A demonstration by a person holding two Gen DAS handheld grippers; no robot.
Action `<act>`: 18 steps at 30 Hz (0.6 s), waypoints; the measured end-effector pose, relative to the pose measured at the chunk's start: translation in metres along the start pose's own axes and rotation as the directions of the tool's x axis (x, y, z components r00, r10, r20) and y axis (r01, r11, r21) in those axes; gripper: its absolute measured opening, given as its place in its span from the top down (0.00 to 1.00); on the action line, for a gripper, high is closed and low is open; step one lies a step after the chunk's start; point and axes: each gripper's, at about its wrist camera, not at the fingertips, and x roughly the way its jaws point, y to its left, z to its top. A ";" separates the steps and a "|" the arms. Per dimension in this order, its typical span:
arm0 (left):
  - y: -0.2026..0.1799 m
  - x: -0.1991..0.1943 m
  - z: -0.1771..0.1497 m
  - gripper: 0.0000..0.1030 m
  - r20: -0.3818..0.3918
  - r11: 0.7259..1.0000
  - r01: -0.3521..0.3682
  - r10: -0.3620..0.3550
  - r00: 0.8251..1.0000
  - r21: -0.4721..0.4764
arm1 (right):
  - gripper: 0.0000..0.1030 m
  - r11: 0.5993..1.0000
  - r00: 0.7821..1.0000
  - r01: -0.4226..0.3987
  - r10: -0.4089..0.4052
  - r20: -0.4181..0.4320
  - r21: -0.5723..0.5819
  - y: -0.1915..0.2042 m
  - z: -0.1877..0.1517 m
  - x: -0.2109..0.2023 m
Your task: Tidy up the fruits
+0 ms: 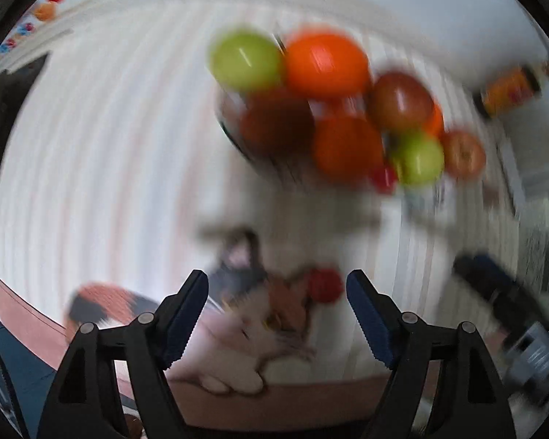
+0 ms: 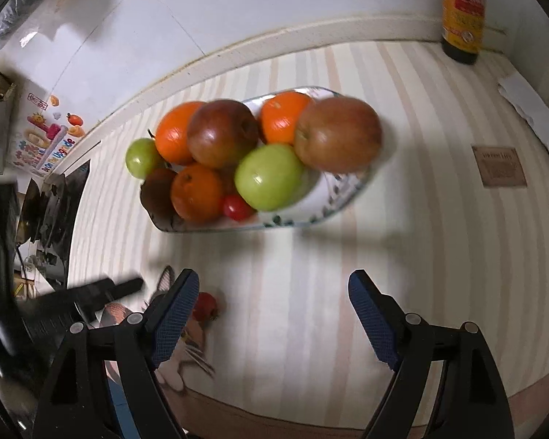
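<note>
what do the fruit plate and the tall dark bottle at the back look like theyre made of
Plate: probably glazed ceramic, since it is glossy white with a blue leaf pattern painted round the rim. Dark bottle: probably glass, though plastic cannot be ruled out; it is dark and smooth, with a yellow and red printed label that looks like paper.

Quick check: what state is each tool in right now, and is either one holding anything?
Left tool: open, nothing between its fingers.
Right tool: open, nothing between its fingers.
</note>
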 end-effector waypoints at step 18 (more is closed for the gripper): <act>-0.009 0.013 0.016 0.73 0.057 0.999 0.046 -0.046 0.997 0.006 | 0.16 0.999 0.999 0.010 -0.011 0.038 0.031 -0.037 0.000 0.000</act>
